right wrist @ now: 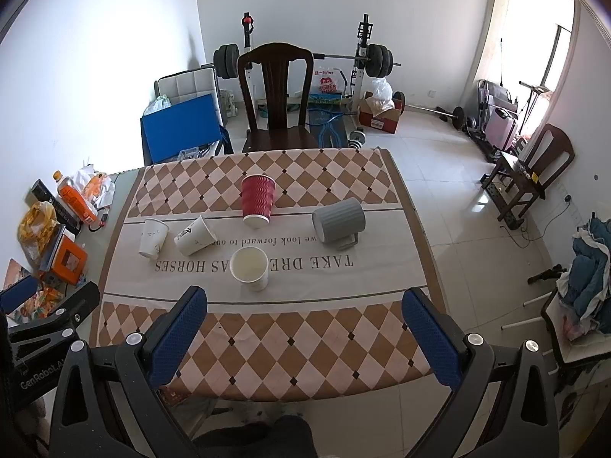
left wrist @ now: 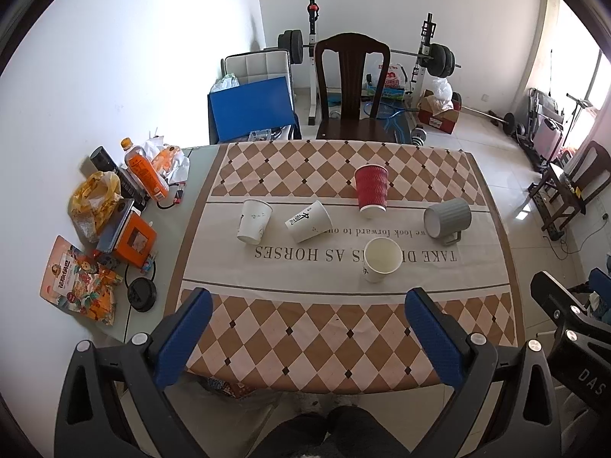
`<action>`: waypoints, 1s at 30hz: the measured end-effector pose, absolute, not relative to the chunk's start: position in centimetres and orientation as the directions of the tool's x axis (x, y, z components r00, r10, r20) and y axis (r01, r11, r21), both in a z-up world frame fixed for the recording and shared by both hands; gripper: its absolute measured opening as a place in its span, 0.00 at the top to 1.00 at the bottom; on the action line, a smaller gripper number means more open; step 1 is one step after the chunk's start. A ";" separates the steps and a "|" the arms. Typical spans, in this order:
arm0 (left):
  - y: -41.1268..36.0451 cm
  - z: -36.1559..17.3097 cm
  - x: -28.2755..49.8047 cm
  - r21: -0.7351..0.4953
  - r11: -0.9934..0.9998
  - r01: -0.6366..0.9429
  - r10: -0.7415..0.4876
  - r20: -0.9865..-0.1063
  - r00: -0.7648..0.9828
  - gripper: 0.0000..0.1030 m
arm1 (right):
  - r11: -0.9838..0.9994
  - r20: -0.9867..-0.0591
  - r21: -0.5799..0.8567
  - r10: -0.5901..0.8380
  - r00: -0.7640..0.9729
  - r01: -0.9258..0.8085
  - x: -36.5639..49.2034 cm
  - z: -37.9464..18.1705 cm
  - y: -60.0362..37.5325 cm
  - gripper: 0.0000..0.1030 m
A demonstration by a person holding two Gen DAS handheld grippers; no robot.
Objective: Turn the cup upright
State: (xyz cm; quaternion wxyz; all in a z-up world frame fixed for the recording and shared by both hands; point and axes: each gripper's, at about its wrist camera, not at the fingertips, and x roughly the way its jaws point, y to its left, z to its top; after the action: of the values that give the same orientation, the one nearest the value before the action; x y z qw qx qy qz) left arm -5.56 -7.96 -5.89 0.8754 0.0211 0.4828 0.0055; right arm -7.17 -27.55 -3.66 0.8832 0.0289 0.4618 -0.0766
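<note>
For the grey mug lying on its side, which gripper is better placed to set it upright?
Probably the right gripper: the grey mug lies right of the table's middle, nearer to it. The left gripper, also open and empty, would have to reach across.

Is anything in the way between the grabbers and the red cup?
Partly. The upright white cup stands on the tablecloth between both open grippers and the red cup, roughly in line with it. A reach could pass on either side; nothing else blocks.

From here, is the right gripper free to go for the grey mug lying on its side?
Probably yes. The right gripper hangs open over the near table edge, and only bare tablecloth lies between it and the grey mug. The upright white cup stands left of that path.
</note>
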 end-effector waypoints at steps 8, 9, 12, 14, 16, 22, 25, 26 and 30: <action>-7.9 -5.9 -5.6 0.043 0.999 0.008 0.032 -0.845 0.535 0.00 | 0.987 -0.820 -0.019 -0.107 0.562 0.161 -7.3 -3.7 -27.5 0.00; -7.8 -5.8 -5.6 0.042 0.999 0.008 0.031 -0.845 0.534 0.00 | 0.987 -0.820 -0.020 -0.109 0.562 0.162 -7.1 -3.6 -27.5 0.00; -7.7 -5.8 -5.7 0.043 0.999 0.010 0.031 -0.845 0.534 0.00 | 0.986 -0.820 -0.018 -0.108 0.562 0.164 -7.1 -3.6 -27.4 0.00; -7.6 -5.8 -5.7 0.042 0.999 0.011 0.030 -0.844 0.535 0.00 | 0.986 -0.820 -0.022 -0.111 0.561 0.163 -7.1 -3.6 -27.4 0.00; -7.7 -5.8 -5.7 0.042 0.999 0.013 0.029 -0.844 0.535 0.00 | 0.986 -0.821 -0.018 -0.108 0.561 0.163 -7.2 -3.6 -27.4 0.00; -7.7 -5.8 -5.6 0.043 0.999 0.013 0.029 -0.844 0.535 0.00 | 0.986 -0.821 -0.023 -0.112 0.560 0.163 -7.1 -3.6 -27.3 0.00; -7.8 -5.8 -5.6 0.045 0.999 0.010 0.033 -0.845 0.534 0.00 | 0.987 -0.820 -0.023 -0.110 0.562 0.160 -7.1 -3.6 -27.2 0.00; -7.7 -5.7 -5.6 0.045 0.999 0.011 0.033 -0.844 0.535 0.00 | 0.987 -0.820 -0.023 -0.110 0.561 0.160 -7.0 -3.6 -27.3 0.00; -7.8 -5.7 -5.5 0.042 0.999 0.005 0.032 -0.843 0.537 0.00 | 0.986 -0.818 -0.025 -0.113 0.563 0.162 -7.0 -3.6 -27.1 0.00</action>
State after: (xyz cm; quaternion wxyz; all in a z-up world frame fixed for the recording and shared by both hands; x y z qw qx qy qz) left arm -5.54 -7.83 -5.72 0.8764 0.0194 0.4812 0.0079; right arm -6.98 -27.10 -3.59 0.8837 0.0265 0.4607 -0.0778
